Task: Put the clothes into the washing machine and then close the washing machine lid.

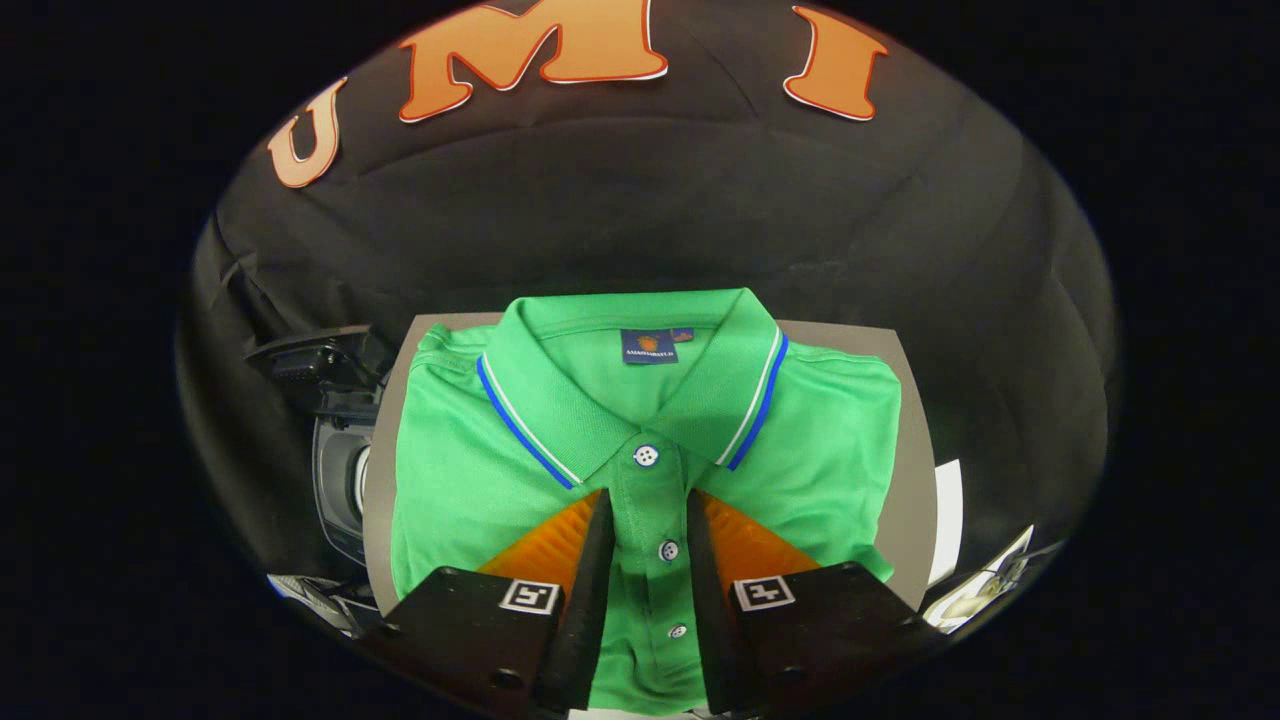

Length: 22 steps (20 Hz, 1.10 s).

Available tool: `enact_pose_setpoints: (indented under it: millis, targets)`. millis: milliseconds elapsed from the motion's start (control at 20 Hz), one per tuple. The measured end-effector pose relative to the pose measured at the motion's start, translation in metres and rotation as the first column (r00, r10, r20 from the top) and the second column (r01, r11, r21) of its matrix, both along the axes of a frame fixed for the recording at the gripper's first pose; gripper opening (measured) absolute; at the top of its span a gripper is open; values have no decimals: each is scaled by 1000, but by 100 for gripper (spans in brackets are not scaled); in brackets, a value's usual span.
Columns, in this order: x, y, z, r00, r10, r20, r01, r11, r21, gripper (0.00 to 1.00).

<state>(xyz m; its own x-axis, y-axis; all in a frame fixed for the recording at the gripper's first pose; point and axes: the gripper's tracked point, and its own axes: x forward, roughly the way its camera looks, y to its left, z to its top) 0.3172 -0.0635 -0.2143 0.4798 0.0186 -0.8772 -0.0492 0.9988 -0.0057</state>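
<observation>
A folded green polo shirt [640,470] is seen lying flat on a grey board [905,500]. The gripper [645,500] is held above the shirt's button placket [668,550], its jaws parted with nothing between them but cloth below. Beside the shirt's left shoulder a dark machine [335,450] is partly seen.

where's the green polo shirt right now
In the gripper view the green polo shirt lies folded flat on a grey board, collar toward the booth's wall. The hand-held gripper is open over its button placket, fingertips just below the collar.
</observation>
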Motion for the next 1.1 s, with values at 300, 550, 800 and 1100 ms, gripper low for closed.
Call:
enact_pose_setpoints:
  millis: [300,550,800,1100]
  targets:
    - [4,8,1,1000,7,20,-6,1000,-28,29]
    - [2,9,1,999,23,37,-21,998,-61,16]
    - [3,9,6,992,-17,126,11,998,55,16]
    - [5,5,27,954,-64,292,4,979,204,16]
